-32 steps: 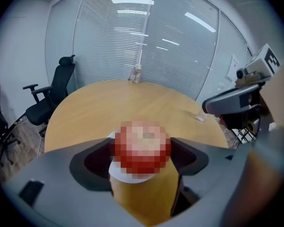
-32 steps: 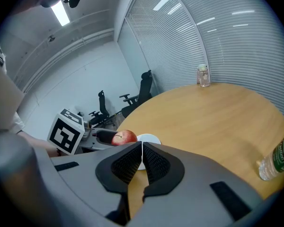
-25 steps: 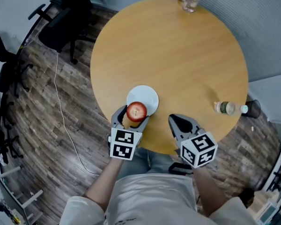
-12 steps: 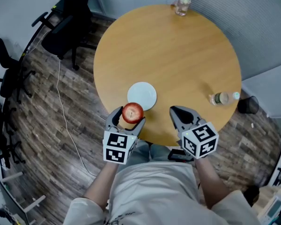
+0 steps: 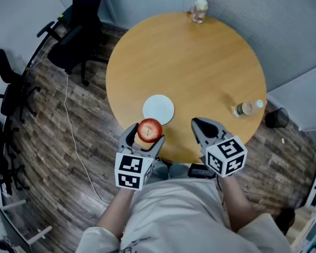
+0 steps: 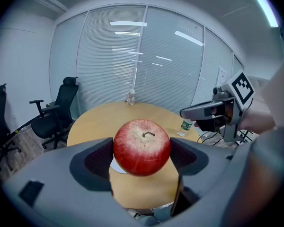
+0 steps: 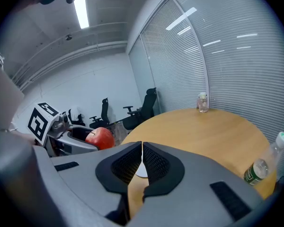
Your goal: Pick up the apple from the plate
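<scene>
The red apple is held between the jaws of my left gripper, lifted clear of the white plate and hanging near the table's near edge. In the left gripper view the apple fills the gap between both pads, stem up, with the left gripper shut on it. The plate lies bare on the round wooden table. My right gripper is shut with nothing in it, to the right of the apple; in its own view the right gripper has its pads touching, and the apple shows at left.
A plastic bottle lies on its side at the table's right edge. A small glass jar stands at the far edge. Black office chairs stand left of the table, and a white cable runs over the wooden floor.
My left gripper has drawn the apple back from over the plate toward the table's near edge. The right gripper has kept its place.
</scene>
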The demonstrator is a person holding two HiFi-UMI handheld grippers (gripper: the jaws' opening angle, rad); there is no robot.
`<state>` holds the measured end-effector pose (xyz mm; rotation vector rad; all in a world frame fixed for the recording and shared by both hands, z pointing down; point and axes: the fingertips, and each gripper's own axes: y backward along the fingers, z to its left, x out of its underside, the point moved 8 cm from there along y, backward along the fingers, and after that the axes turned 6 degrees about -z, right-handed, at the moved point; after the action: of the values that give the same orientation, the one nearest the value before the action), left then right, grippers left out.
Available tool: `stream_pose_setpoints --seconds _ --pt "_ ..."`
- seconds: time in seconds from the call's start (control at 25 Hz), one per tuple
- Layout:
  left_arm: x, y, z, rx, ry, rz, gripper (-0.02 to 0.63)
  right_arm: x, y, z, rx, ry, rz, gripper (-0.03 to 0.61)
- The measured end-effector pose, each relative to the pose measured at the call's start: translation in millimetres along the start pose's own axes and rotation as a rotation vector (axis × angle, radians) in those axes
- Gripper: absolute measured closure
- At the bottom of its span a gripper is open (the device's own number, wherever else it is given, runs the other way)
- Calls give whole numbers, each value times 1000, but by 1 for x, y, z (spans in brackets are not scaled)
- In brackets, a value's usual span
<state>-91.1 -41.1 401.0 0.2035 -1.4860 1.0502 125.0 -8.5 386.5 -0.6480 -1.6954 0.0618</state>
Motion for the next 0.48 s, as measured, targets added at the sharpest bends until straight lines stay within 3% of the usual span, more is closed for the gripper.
stream_pose_setpoints --seconds 0.48 --pt "-13 1 -1 -7 1 -35 236 -19 1 9 -48 68 -29 548"
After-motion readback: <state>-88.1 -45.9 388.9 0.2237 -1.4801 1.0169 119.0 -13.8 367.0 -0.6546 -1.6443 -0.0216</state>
